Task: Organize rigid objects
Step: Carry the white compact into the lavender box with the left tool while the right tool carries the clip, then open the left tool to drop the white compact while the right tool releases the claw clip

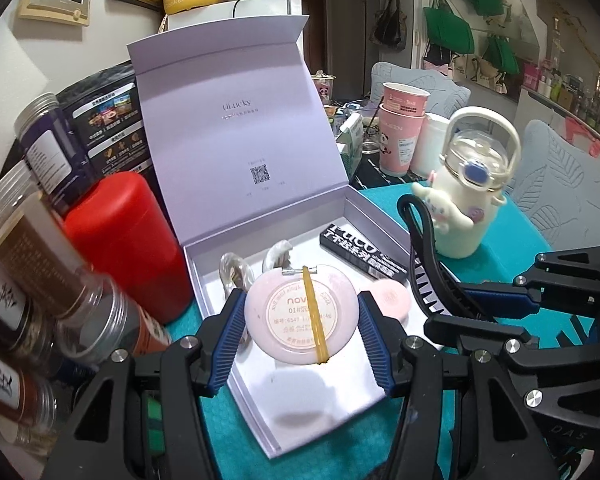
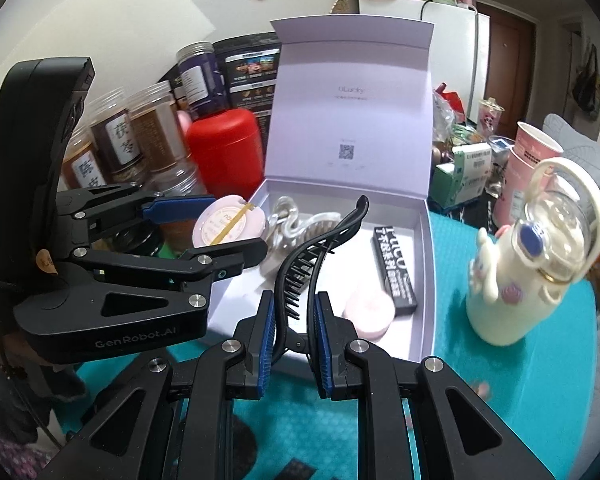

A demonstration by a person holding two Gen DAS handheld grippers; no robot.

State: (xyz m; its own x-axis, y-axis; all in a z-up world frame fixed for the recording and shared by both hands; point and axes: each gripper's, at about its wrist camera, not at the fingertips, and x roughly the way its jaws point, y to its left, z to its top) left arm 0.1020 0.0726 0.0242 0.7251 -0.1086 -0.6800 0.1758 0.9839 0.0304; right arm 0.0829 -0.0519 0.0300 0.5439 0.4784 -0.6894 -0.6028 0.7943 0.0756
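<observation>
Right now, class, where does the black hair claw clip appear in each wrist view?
Left wrist: black hair claw clip at right, beside the box.
Right wrist: lower centre, gripped between the near jaws.
Shared landmark: open white box behind it.

Both handheld tools are showing matte black plastic frames with triangular cut-outs and round silver screws. The left gripper [image 1: 302, 322] and right gripper [image 2: 292, 320] are wearing ribbed blue pads; the left one's body is bearing pale "GenRobot.AI" lettering.
</observation>
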